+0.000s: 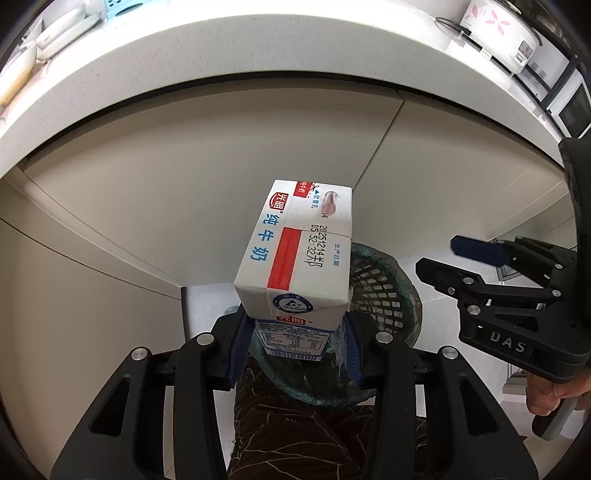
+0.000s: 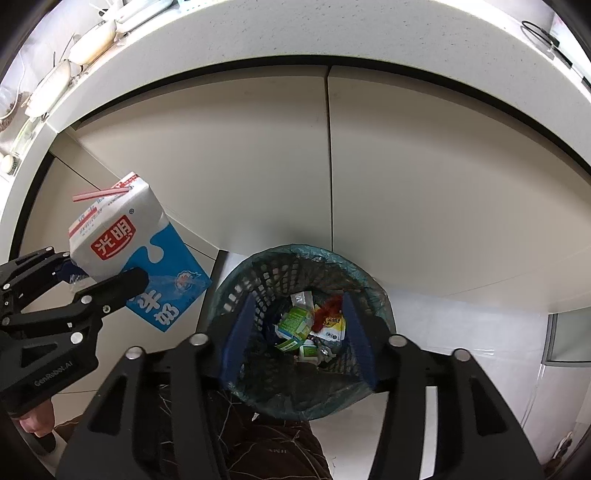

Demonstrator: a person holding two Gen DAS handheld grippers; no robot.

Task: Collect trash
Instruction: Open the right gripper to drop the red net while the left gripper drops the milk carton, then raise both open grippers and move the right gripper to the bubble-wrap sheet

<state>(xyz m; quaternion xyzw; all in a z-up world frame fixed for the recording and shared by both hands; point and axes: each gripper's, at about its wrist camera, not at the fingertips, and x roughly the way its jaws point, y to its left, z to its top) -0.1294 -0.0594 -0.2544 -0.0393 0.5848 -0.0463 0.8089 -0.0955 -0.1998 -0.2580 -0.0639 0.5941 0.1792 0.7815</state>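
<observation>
A white and blue milk carton (image 1: 295, 254) with a pink straw is clamped near its lower end between the blue pads of my left gripper (image 1: 295, 354). In the right wrist view the same carton (image 2: 125, 247) tilts out of the left gripper (image 2: 99, 269), left of the bin. A dark mesh trash basket (image 2: 258, 280) with a green liner stands on the floor. It holds small green cartons (image 2: 295, 323) and a red and yellow wrapper (image 2: 330, 317). My right gripper (image 2: 299, 332) hangs open over the basket with nothing between its pads. It also shows as the right gripper (image 1: 443, 258) beside the basket (image 1: 388, 291).
Beige cabinet doors (image 2: 406, 184) rise right behind the basket under a white countertop (image 2: 295, 37). Dishes (image 1: 66, 29) and a rice cooker (image 1: 498, 29) sit on the counter. A person's patterned trouser leg (image 1: 295, 424) is below the grippers, and a hand (image 1: 546, 395) holds the right tool.
</observation>
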